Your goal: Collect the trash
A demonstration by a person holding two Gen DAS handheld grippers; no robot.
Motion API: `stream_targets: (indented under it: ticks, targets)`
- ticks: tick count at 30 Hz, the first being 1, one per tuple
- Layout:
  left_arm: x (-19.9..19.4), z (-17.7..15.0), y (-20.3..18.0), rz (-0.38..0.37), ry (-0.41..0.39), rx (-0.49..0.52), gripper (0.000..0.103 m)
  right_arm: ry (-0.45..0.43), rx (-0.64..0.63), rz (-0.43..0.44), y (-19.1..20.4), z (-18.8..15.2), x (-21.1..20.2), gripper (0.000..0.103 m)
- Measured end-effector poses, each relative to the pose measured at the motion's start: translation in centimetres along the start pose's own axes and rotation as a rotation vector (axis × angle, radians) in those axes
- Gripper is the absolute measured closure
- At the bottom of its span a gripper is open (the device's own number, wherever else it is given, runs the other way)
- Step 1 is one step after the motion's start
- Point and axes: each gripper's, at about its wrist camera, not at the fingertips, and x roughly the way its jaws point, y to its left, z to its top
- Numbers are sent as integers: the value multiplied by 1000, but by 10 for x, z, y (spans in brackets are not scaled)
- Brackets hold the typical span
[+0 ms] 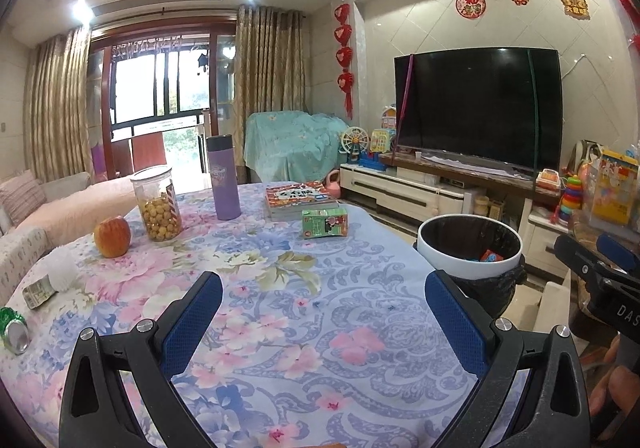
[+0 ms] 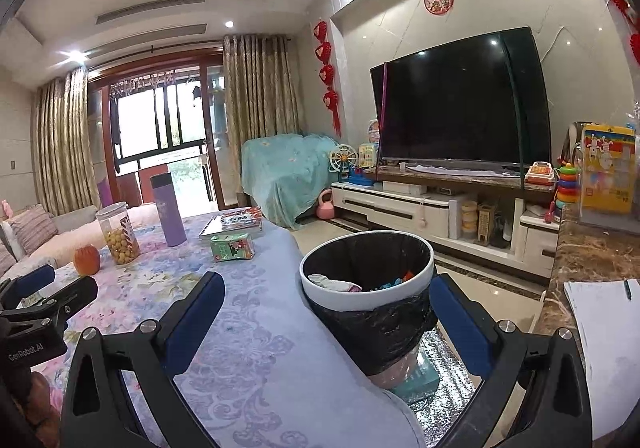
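Note:
A white trash bin point(image 1: 440, 248) with a black liner stands off the table's right edge and holds some scraps; it also shows in the right wrist view point(image 2: 340, 298). On the floral table, a crushed green can point(image 1: 14, 330), a flattened carton point(image 1: 38, 290) and a white paper ball point(image 1: 62, 270) lie at the left edge. A green juice box point(image 1: 324, 223) lies near the books; it also shows in the right wrist view point(image 2: 233, 247). My left gripper point(image 1: 324, 292) is open and empty above the table. My right gripper point(image 2: 330, 298) is open and empty in front of the bin.
An apple point(image 1: 113, 236), a snack jar point(image 1: 156, 204), a purple flask point(image 1: 223, 178) and stacked books point(image 1: 300, 200) stand on the table. A TV cabinet point(image 2: 420, 208) lines the far wall. A marble counter point(image 2: 592, 260) with papers is at right.

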Motion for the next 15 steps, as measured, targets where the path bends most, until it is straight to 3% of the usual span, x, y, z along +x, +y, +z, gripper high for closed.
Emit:
stream_targets:
  ticks: [15]
  targets:
    - [0,-4,3,14,-13,-4,1,-6,1,17,2,0,-3,0]
